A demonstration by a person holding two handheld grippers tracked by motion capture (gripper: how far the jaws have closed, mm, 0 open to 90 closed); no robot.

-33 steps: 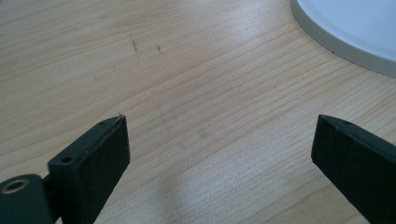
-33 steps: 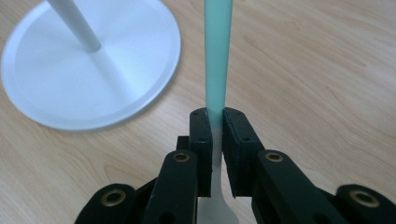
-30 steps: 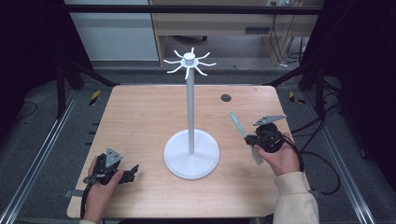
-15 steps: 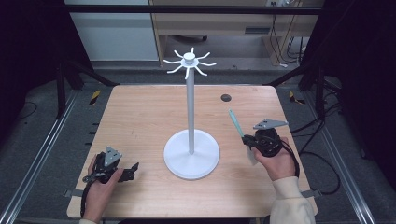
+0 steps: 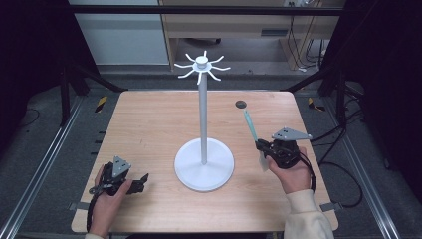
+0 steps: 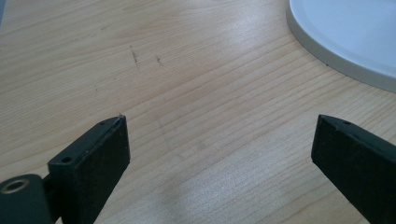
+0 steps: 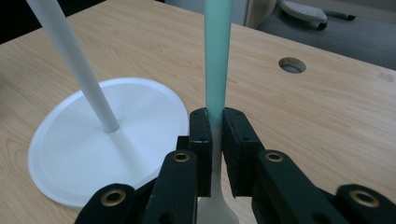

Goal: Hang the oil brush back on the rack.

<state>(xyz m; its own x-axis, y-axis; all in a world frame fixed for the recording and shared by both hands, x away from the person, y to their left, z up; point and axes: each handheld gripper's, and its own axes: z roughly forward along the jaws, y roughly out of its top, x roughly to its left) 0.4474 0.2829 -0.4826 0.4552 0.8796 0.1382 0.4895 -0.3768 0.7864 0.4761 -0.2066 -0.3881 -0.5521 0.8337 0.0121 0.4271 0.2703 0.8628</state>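
A tall white stand [image 5: 202, 114] with hook arms at its top rises from a round white base [image 5: 204, 164] in the middle of the wooden table [image 5: 149, 124]. My right gripper [image 5: 261, 146] is held right of the base, shut on a slim utensil with a pale green handle [image 5: 249, 124] and a white lower end. In the right gripper view the handle [image 7: 217, 56] rises between the closed jaws [image 7: 215, 130], with the stand's pole [image 7: 74, 60] to the left. My left gripper [image 5: 142, 179] rests near the front left edge, open with nothing between its jaws [image 6: 219, 154].
A small round grommet hole [image 5: 241, 104] sits at the table's back right. Cables trail off the right side onto the floor. The white base's rim [image 6: 345, 51] lies just beyond my left gripper.
The right hand has drawn slightly toward the front edge with the utensil still held. The left gripper has stayed put.
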